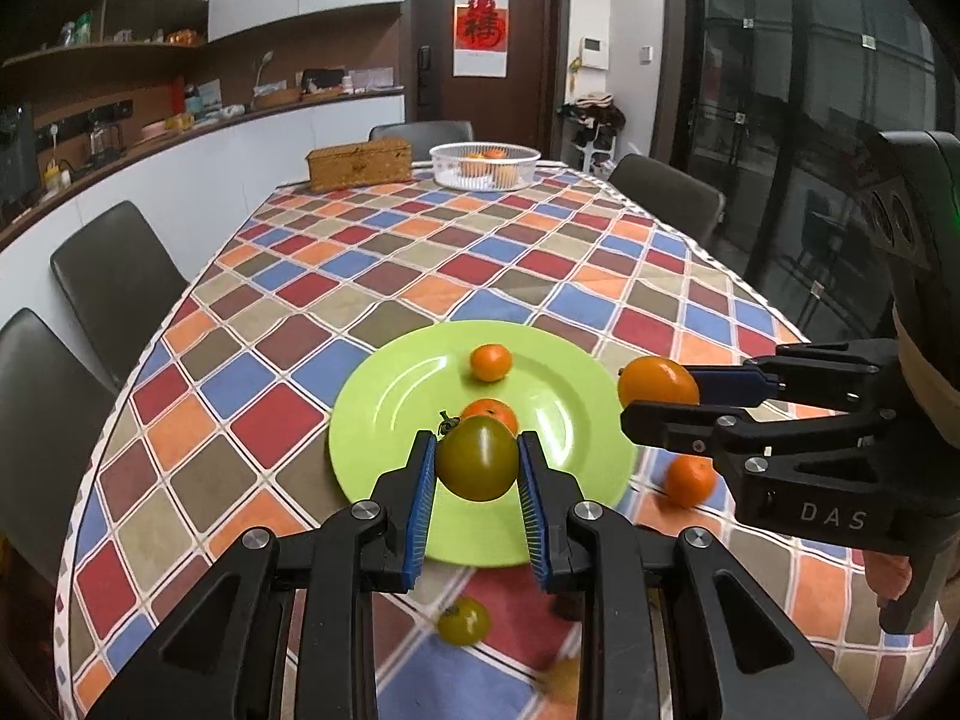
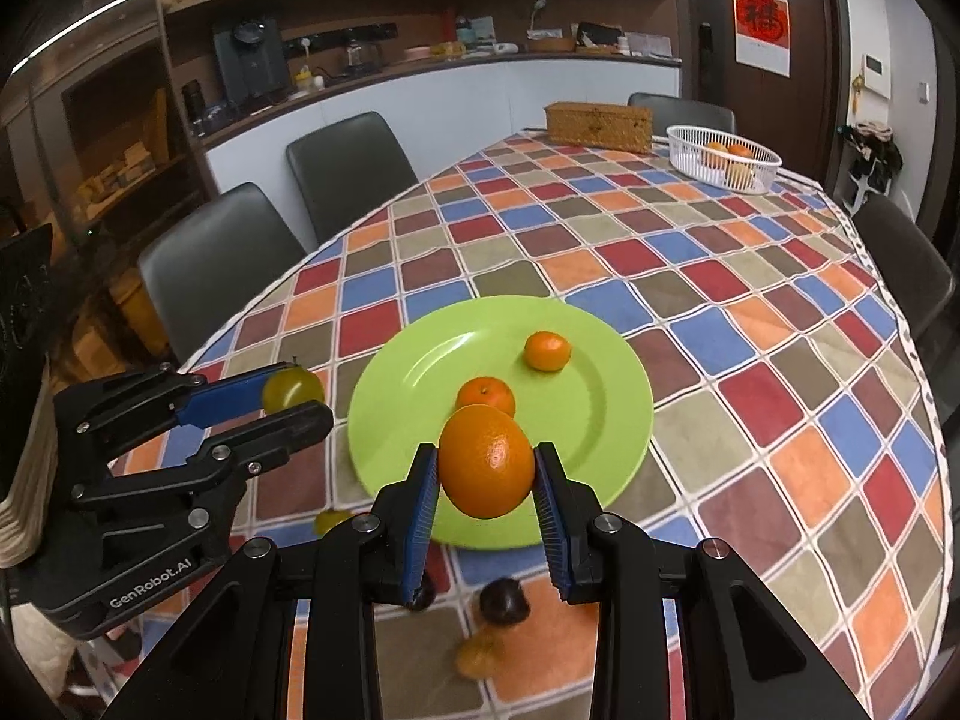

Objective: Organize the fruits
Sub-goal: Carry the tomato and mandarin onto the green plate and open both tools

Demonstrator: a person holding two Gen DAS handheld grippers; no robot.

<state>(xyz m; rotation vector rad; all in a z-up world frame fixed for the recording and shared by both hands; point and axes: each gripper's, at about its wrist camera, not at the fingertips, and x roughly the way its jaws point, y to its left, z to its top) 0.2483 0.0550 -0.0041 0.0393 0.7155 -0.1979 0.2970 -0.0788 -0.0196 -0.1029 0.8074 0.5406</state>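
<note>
My left gripper is shut on a green tomato and holds it over the near edge of the green plate. My right gripper is shut on a large orange above the plate's near rim. Two small mandarins lie on the plate, also in the right wrist view. The right gripper also shows in the left wrist view, the left one in the right wrist view.
Loose on the checked tablecloth near me: a green tomato, a mandarin, a dark plum, another orange fruit. A white basket with fruit and a wicker box stand at the far end. Chairs surround the table.
</note>
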